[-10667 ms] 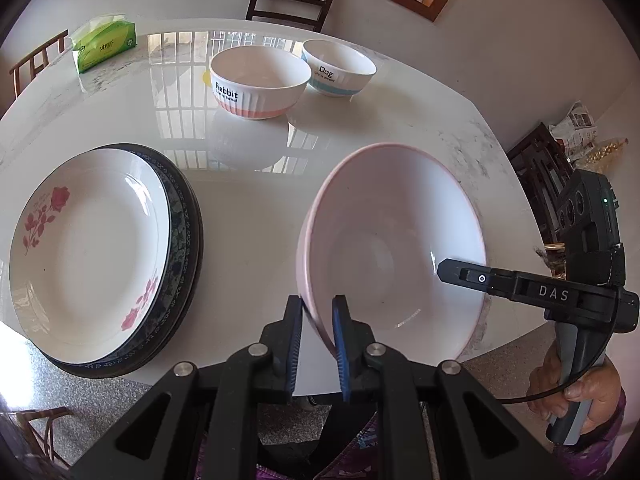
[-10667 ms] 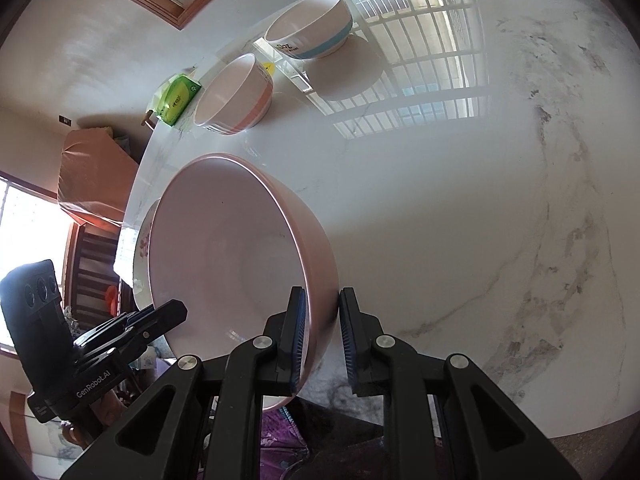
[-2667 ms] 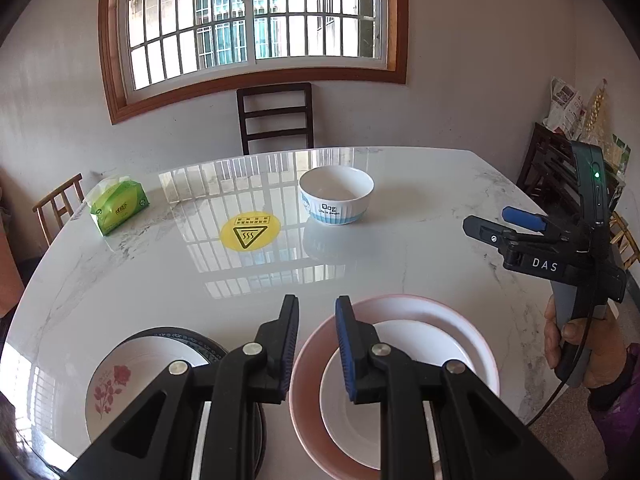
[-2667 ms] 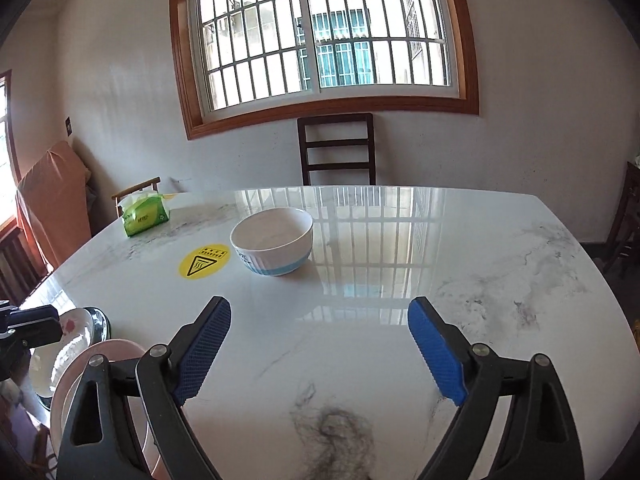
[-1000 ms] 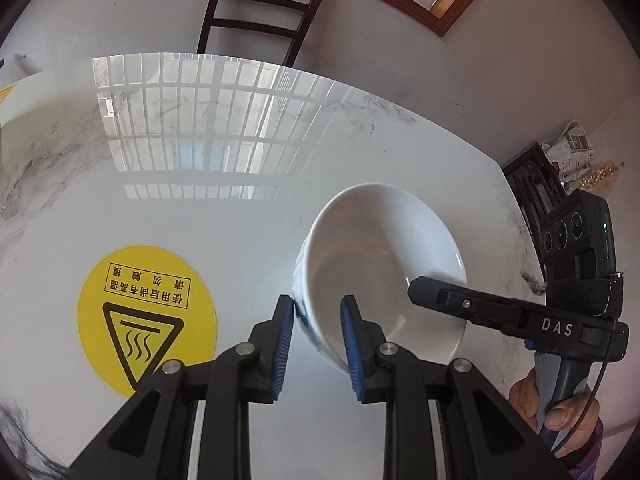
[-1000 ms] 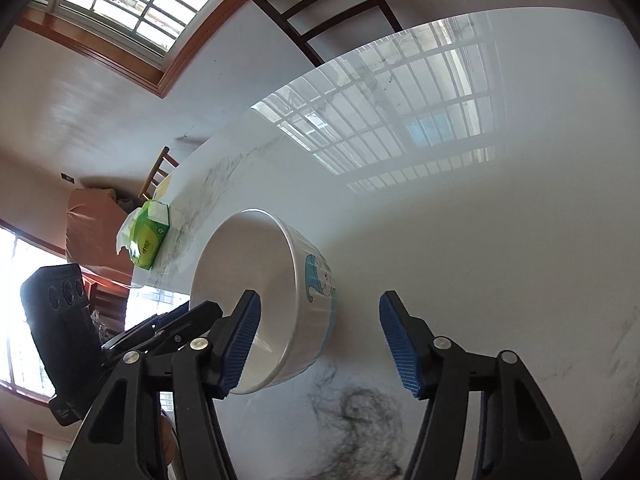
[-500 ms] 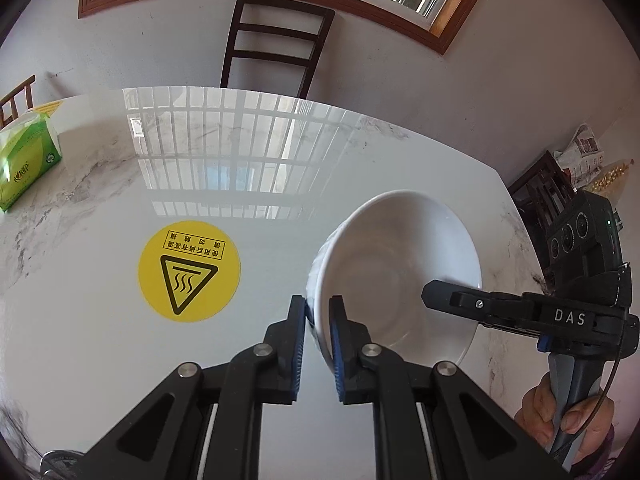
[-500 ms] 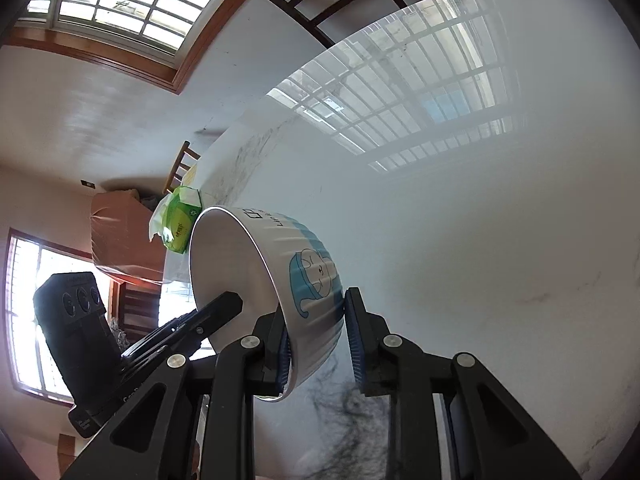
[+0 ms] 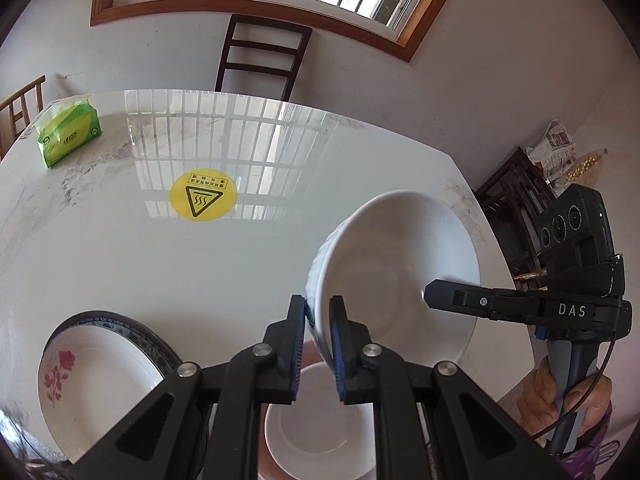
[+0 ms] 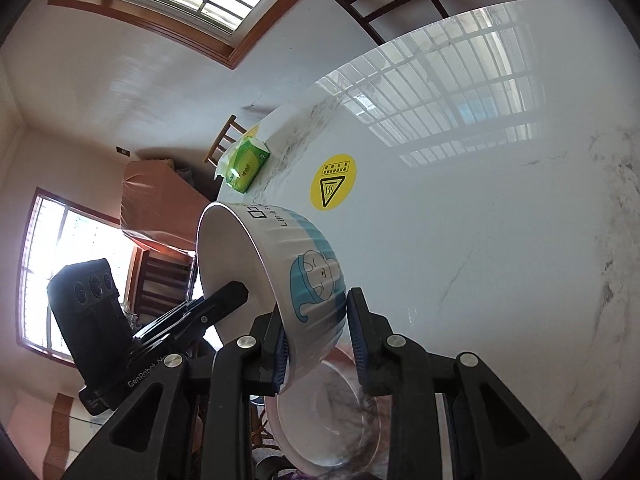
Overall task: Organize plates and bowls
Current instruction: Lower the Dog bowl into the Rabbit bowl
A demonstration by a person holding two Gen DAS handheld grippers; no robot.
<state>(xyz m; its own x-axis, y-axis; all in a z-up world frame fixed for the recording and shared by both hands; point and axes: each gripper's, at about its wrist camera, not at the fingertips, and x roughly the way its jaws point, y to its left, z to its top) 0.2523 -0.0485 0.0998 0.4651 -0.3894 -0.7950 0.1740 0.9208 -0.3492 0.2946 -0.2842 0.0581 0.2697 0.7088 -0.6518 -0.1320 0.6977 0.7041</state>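
Together the left gripper and right gripper clamp opposite rims of the blue-striped bowl, steadying it above the nested bowls at the table's near edge.

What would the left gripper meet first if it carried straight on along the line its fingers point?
The left gripper is clamped on the rim of the white bowl with the blue band, so the bowl leads. Beyond it lies the bare marble table, which it would probably reach first; depth is uncertain.
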